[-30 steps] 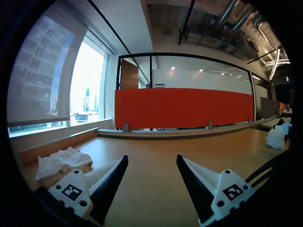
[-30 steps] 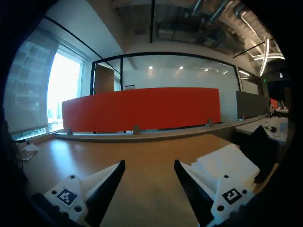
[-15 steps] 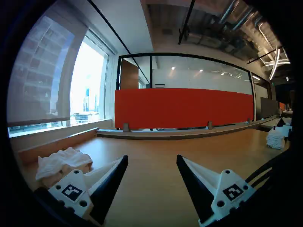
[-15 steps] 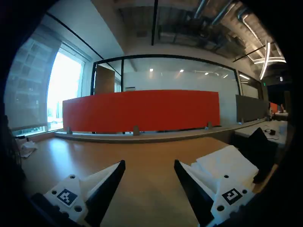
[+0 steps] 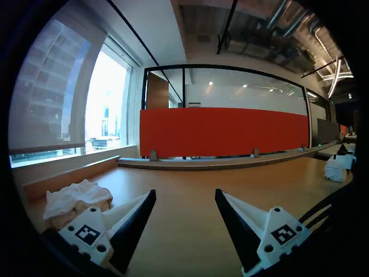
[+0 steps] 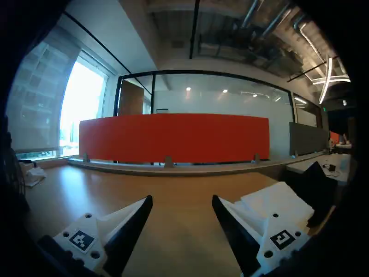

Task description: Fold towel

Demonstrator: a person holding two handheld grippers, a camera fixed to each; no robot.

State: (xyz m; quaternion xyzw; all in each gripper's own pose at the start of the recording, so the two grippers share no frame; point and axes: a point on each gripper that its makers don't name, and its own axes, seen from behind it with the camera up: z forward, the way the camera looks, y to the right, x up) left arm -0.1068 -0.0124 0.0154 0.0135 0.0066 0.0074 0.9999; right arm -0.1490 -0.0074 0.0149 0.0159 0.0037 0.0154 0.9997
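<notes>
**Both claws wide open and empty over the worktop**

In the left gripper view we see the left claw (image 5: 184, 191) spread wide. There is bare wood between its two fingers and nothing in its grip. It hovers low over the wooden worktop (image 5: 193, 177). The crumpled towel (image 5: 77, 197), a loose white heap, lies on the worktop at about 9 o'clock from the claw, just beside the outer edge of the left finger. We cannot tell whether cloth and finger touch. At 3 o'clock, well apart and near the worktop's right edge, sits a stack of folded towels (image 5: 334, 170).

In the right gripper view the right claw (image 6: 181, 197) is open just as wide and holds nothing. Here the stack of folded towels (image 6: 276, 203) lies at 3 o'clock, just beside and partly behind the right finger, with a dark object (image 6: 316, 184) close behind it. Far off at 9 o'clock, by the left edge, we make out a small white heap that looks like the crumpled towel (image 6: 32, 174).

At 12 o'clock in both views a red partition (image 5: 223, 131) runs along the far side of the worktop. A bright window (image 5: 106, 111) stands at 10 o'clock
</notes>
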